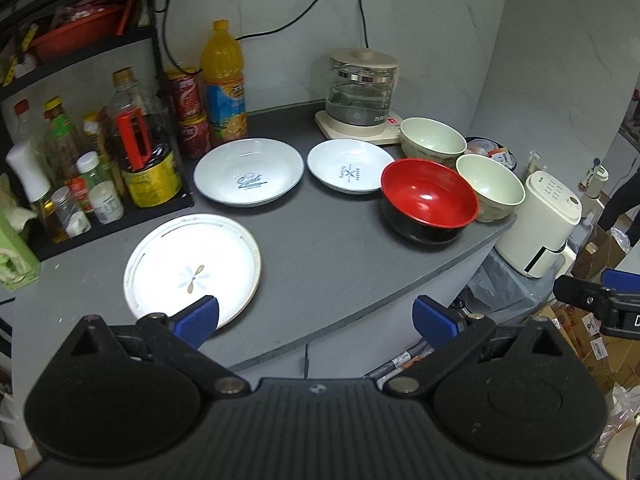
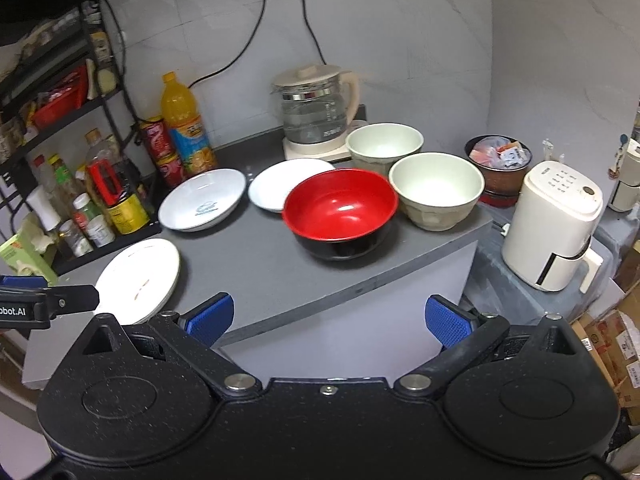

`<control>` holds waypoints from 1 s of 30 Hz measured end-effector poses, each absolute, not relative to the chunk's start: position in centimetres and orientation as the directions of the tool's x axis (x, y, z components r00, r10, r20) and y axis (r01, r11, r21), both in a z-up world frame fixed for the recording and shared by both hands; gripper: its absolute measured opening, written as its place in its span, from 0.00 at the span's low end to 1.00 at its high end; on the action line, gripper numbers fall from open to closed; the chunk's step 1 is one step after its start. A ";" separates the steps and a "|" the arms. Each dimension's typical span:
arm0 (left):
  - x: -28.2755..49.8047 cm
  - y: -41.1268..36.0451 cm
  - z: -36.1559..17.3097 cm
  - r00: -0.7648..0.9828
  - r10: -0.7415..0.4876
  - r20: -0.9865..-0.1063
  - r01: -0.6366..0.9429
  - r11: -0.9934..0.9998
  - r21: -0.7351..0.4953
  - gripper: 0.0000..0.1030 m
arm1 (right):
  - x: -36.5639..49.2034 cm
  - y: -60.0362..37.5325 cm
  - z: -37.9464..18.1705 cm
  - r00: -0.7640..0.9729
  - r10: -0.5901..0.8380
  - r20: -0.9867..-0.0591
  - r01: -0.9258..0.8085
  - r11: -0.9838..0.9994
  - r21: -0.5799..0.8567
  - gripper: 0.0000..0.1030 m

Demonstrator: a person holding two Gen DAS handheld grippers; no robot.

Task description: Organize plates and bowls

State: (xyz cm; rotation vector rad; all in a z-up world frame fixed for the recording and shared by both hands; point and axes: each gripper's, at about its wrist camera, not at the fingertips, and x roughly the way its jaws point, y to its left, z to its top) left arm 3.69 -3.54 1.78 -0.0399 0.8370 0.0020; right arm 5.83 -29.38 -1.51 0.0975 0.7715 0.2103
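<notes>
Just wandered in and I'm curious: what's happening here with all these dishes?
A person holds a two-finger gripper in each hand, facing a grey counter. Both the left gripper and right gripper are open and hold nothing. Laid out on the counter are three white plates, a red bowl and two pale green bowls. Nothing is stacked yet, so the tidying seems about to begin.

A glass kettle (image 2: 314, 114) stands on its base at the back of the grey counter (image 1: 320, 248), an orange juice bottle (image 1: 223, 80) beside red cans (image 1: 189, 108), and a white appliance (image 2: 554, 228) stands lower right.
</notes>
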 end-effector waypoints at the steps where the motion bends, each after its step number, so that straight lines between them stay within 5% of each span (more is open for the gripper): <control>1: 4.2 -3.7 1.8 0.670 -0.018 -0.742 -0.010 0.999 -0.034 0.99 | 6.2 -29.5 -1.5 0.698 0.220 -0.682 -0.148 0.975 0.163 1.00; 30: 24.0 -10.7 0.8 0.625 -0.238 -0.743 0.263 0.961 -0.087 0.99 | 17.9 -35.1 -2.9 0.698 0.066 -0.713 0.080 0.982 0.169 1.00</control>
